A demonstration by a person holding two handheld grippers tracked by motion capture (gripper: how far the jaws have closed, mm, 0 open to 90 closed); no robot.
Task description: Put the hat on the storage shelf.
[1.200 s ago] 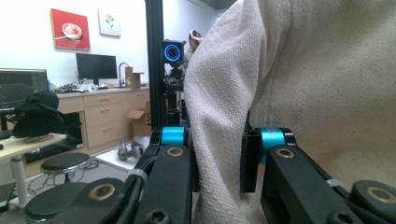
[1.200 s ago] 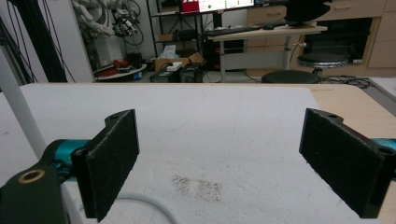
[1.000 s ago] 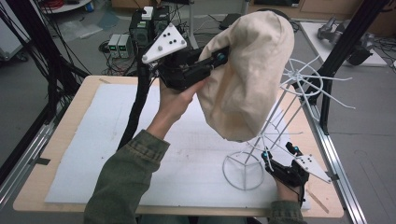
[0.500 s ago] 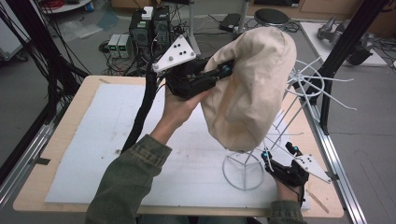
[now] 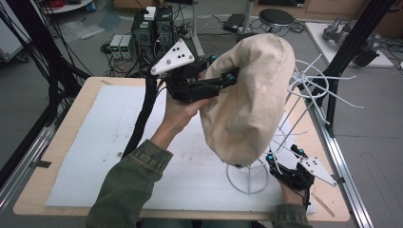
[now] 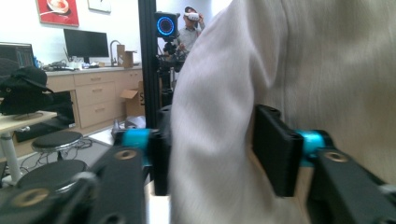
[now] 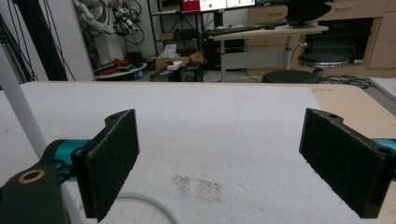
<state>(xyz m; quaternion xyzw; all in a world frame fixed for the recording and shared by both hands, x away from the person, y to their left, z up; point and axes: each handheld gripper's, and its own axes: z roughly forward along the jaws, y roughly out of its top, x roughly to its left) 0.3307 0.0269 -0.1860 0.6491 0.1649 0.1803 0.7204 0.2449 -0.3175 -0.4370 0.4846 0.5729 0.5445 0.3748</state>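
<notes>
A beige cloth bag [image 5: 252,95] hangs in the air over a white wire stand [image 5: 311,88], hiding most of the stand's middle. My left gripper [image 5: 229,79] is shut on a fold at the bag's left side. In the left gripper view the cloth [image 6: 303,70] is pinched between both pads [image 6: 275,149]. My right gripper [image 5: 281,160] rests low at the table's front right, open, beside the stand's round base ring [image 5: 247,178]. In the right gripper view its jaws stand wide apart over the white mat [image 7: 210,121], with the base wire [image 7: 149,203] and a white pole [image 7: 21,112] at the left.
A white foam mat [image 5: 109,137] covers the wooden table [image 5: 57,156]. The stand's thin wire arms [image 5: 332,95] stick out to the right. Black frame posts [image 5: 347,52] rise at the table's sides. Electronics boxes [image 5: 152,28] and cables sit on the floor behind.
My left gripper has carried the bag a little to the right and lower over the stand. The right gripper has stayed where it was.
</notes>
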